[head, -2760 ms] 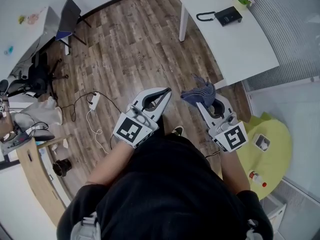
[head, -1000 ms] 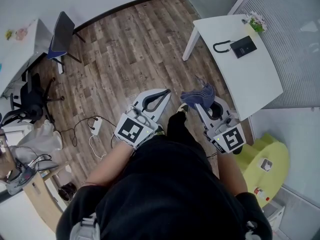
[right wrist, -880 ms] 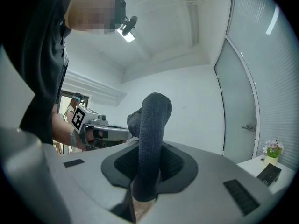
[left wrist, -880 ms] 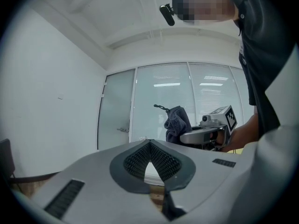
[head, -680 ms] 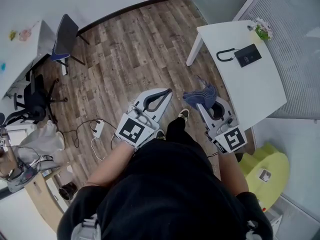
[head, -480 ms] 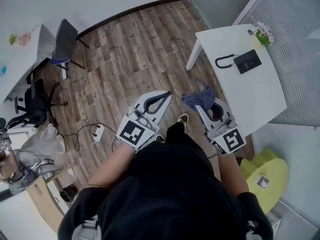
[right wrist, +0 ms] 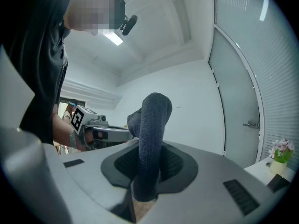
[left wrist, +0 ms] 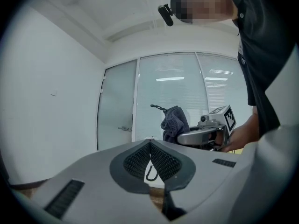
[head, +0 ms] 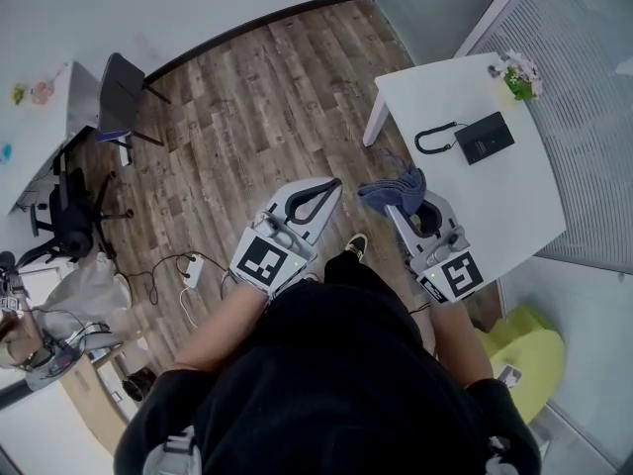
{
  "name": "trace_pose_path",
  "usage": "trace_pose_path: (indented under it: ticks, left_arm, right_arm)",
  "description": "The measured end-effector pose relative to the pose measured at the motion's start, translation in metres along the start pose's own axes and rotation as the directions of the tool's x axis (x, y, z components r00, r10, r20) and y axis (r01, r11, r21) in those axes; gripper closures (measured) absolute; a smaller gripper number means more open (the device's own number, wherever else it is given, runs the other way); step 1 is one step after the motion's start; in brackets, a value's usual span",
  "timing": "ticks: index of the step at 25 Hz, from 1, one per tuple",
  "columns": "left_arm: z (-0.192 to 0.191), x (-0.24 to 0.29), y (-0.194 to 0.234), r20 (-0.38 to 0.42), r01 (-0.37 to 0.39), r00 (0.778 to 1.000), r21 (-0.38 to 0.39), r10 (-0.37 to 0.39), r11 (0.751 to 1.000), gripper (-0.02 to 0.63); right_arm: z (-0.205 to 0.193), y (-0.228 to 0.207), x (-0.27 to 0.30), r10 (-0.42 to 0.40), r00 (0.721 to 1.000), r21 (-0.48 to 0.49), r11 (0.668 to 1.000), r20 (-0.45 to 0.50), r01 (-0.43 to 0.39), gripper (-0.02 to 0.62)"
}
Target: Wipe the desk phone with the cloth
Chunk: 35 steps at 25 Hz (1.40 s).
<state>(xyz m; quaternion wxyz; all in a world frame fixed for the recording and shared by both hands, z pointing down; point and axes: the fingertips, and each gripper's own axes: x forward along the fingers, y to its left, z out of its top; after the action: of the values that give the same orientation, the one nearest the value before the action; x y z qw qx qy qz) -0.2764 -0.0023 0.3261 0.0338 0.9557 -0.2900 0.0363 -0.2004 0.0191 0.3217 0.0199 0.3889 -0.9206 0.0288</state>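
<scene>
Currently both claws are held out in front of the person's body, side by side and apart, above the wooden floor [head: 257, 97]. The left claw [head: 329, 183] is fully closed: in the left gripper view its ribbed pads meet at the tip and nothing sits between them. The right claw [head: 396, 206] is clamped on the cloth [head: 392, 190], a dark blue-grey one. In the right gripper view a thick fold of it stands up from between the pads and bunches over toward the left.

The desk phone [head: 484, 138] lies on the white tabletop [head: 475, 206] at the far right, well apart from both claws and from the cloth. It is a flat black unit, and its curved black handset [head: 432, 140] lies off the base, on the tabletop just to its left. A small potted plant [head: 519, 71] with pale flowers stands at the far corner of that tabletop, near the phone.

At the far left a dark chair [head: 117, 92] stands on the floor, and a white power strip [head: 191, 263] with cables lies on the floor at the near left.
</scene>
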Motion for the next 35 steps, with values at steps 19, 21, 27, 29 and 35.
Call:
trace_pose_path:
  ticks: [19,21,27,29,35]
  left_arm:
    - [0.011,0.118,0.000,-0.029,0.101,0.995,0.016,-0.100,0.995,0.595]
    - [0.009,0.133,0.004,-0.030,0.127,0.992,0.015,-0.126,0.992,0.595]
    - [0.010,0.176,0.017,-0.035,0.247,0.969,0.023,-0.246,0.969,0.595]
    - [0.010,0.195,0.023,-0.035,0.295,0.955,0.018,-0.295,0.955,0.595]
    - [0.018,0.247,0.042,-0.042,0.452,0.892,0.035,-0.451,0.891,0.595]
  right_arm:
    - [-0.002,-0.109,-0.026,-0.102,0.995,0.041,0.994,0.007,0.101,0.503]
    - [-0.004,-0.121,-0.026,-0.129,0.992,0.043,0.991,0.003,0.128,0.503]
    - [-0.006,-0.156,-0.023,-0.238,0.971,0.040,0.970,-0.017,0.238,0.503]
    - [-0.003,-0.171,-0.019,-0.285,0.958,0.041,0.957,-0.019,0.286,0.503]
    - [0.001,-0.214,-0.004,-0.422,0.906,0.045,0.905,-0.039,0.424,0.503]
